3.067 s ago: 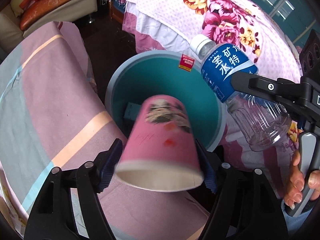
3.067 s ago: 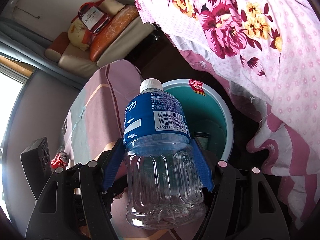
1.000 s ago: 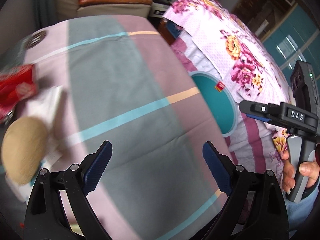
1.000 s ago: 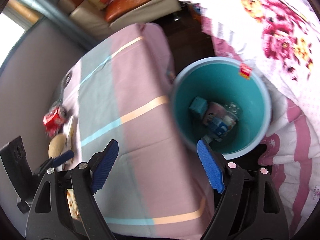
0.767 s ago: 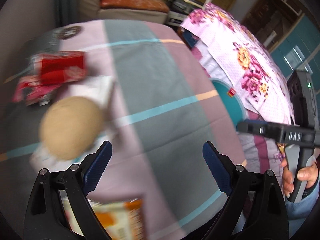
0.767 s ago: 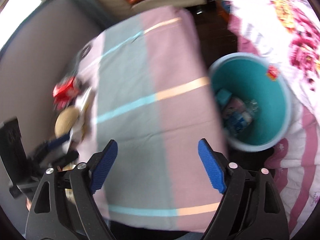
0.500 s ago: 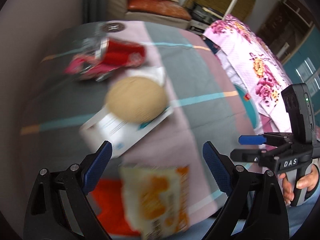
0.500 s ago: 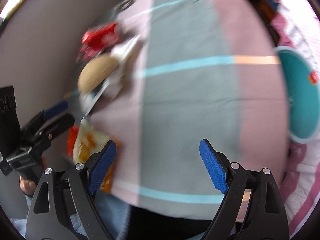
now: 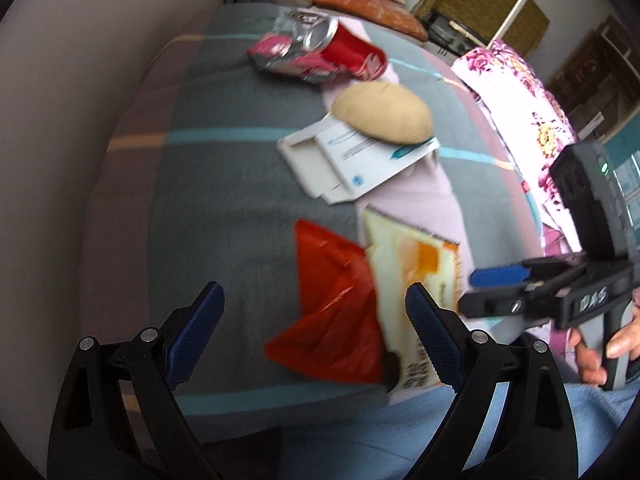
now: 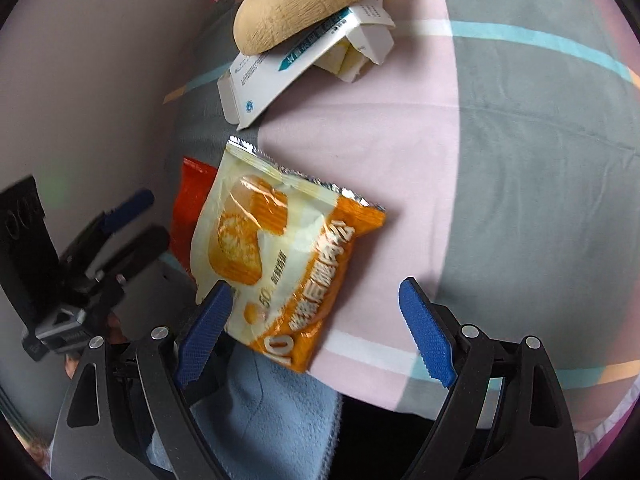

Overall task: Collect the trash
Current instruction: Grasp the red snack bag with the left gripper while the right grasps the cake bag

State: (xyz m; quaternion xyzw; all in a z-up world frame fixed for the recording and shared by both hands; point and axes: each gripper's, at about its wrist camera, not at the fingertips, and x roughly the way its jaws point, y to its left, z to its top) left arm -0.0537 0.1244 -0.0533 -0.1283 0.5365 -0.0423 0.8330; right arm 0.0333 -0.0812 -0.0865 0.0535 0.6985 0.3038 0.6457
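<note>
Striped counter carries the trash, largely blurred in left wrist view. Orange-white snack bag is laid at the near edge, overlapping a red plastic bag, mostly hidden in right view. White carton is pinned under a tan round object; red can beyond, crushed. Left claw and right claw are held wide apart, nothing gripped.
</note>
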